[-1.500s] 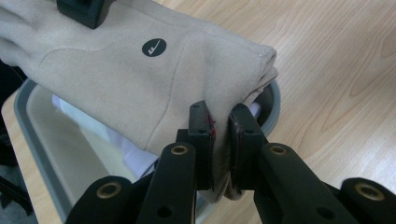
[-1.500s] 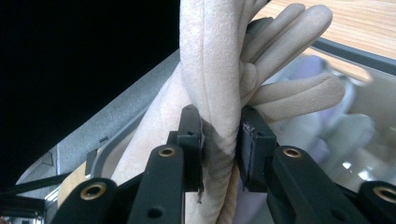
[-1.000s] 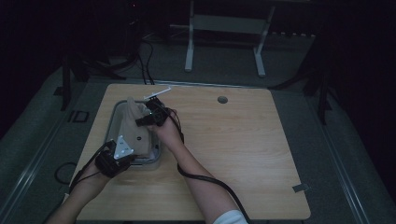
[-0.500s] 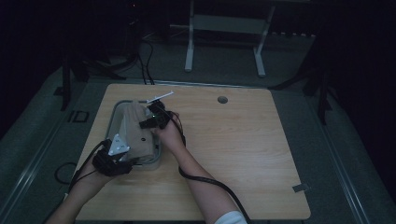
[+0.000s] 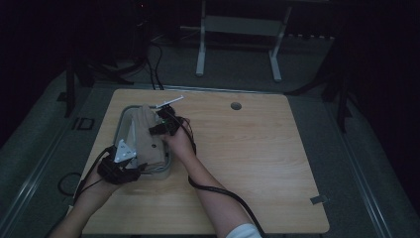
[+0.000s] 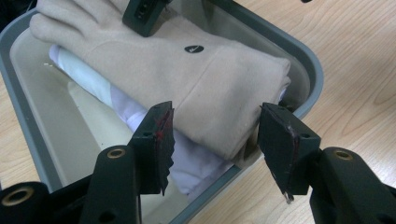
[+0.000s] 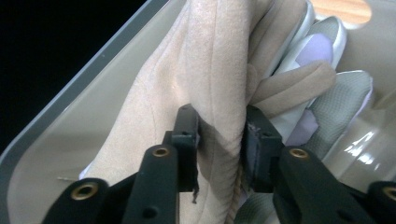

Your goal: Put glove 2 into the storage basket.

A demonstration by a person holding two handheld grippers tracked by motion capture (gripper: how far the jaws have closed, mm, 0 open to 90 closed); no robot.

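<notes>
I see a beige glove [image 6: 187,74] of soft, matt fleece, seams stitched across it, lying over a white cloth [image 6: 126,109] that looks smooth. My bin [image 6: 306,60] is grey plastic with a slightly glossy inner wall. The table [image 5: 257,148] is pale wood-grain, satin smooth. My left gripper [image 6: 215,140] has matt black pads, rough and scuffed.

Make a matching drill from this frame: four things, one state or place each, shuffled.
1. beige fleece glove
2. grey plastic tray
3. left gripper
4. right gripper

A. jaws apart, either side of the glove's cuff
B. jaws pinching a fold of beige fabric
C. lies in the tray, over white gloves
D. stands on the wooden table

Pairs: 1-C, 2-D, 3-A, 4-B
</notes>
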